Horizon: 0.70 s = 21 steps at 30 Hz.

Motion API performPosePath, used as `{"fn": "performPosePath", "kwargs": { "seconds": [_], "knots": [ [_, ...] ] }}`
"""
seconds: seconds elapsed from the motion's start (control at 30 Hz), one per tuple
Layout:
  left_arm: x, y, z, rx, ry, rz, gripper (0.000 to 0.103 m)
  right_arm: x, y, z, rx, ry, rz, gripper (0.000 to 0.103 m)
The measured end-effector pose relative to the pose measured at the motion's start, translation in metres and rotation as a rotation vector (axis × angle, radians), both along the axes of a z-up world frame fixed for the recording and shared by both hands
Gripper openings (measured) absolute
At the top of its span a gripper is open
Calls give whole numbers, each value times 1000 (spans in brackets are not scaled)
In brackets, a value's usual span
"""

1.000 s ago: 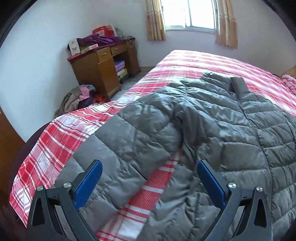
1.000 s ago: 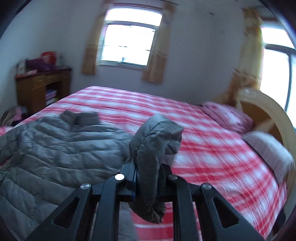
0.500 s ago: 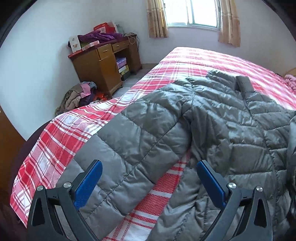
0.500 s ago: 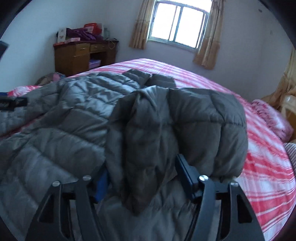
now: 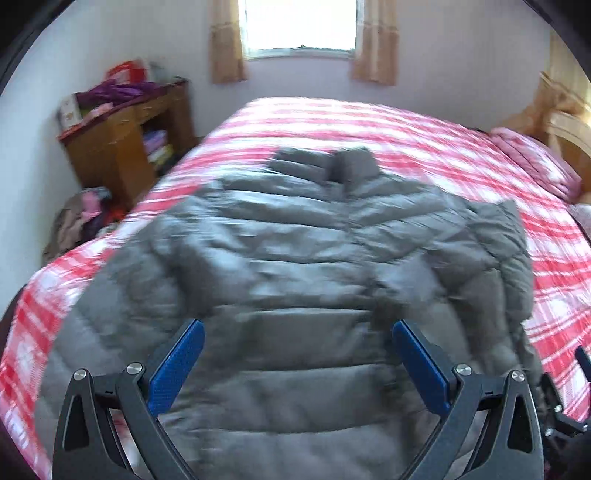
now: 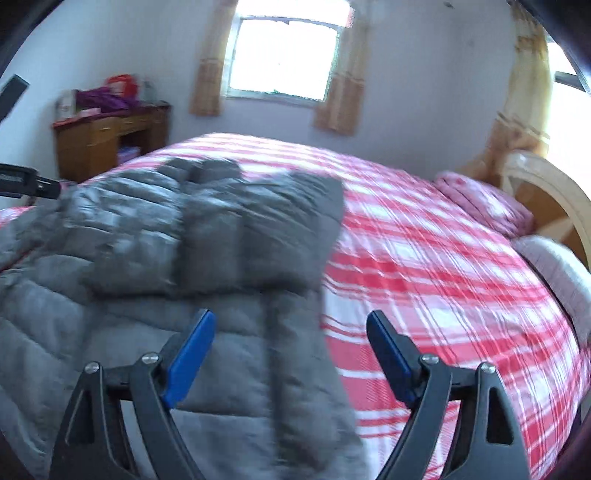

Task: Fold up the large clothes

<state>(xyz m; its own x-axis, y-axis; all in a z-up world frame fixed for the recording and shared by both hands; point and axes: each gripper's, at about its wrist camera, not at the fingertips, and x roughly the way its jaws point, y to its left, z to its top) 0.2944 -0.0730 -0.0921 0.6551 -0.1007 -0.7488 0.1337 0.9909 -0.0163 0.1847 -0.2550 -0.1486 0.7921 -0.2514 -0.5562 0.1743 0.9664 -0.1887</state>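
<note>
A red-and-white plaid bedspread (image 5: 424, 147) covers the bed; beyond it a brown wooden desk (image 5: 122, 147) stands against the pale wall under a curtained window (image 5: 299, 26). The left gripper (image 5: 295, 354) is spread wide and holds nothing. The right gripper (image 6: 290, 343) has just been opening; its blue pads (image 6: 192, 350) stand clear. The grey quilted down jacket (image 5: 295, 251) lies flat below both grippers, its right sleeve (image 6: 258, 236) folded across the body.
</note>
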Motion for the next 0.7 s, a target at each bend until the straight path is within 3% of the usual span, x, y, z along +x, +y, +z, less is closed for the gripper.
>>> {"fn": "performPosePath", "kwargs": {
  "seconds": [0.17,0.2,0.27,0.33,0.47,0.7],
  "knots": [
    [23,-54,-32,-21,88,-79,102,-5,-24,-18,9,36,-34,86],
    [26,-62,-38,-12,90,-91,97,-5,-26,-23,11,46,-36,87],
    [30,-73,-47,7,101,-110,74,-9,-34,-31,20,65,-37,87],
    [36,-80,-55,-12,130,-138,29,-13,-36,-37,35,76,-44,88],
    [34,-70,-42,37,68,-113,23,-16,-46,-39,83,73,-65,97],
    [39,-22,-26,163,-30,-25,23,-11,-44,-48,89,117,-75,99]
  ]
}}
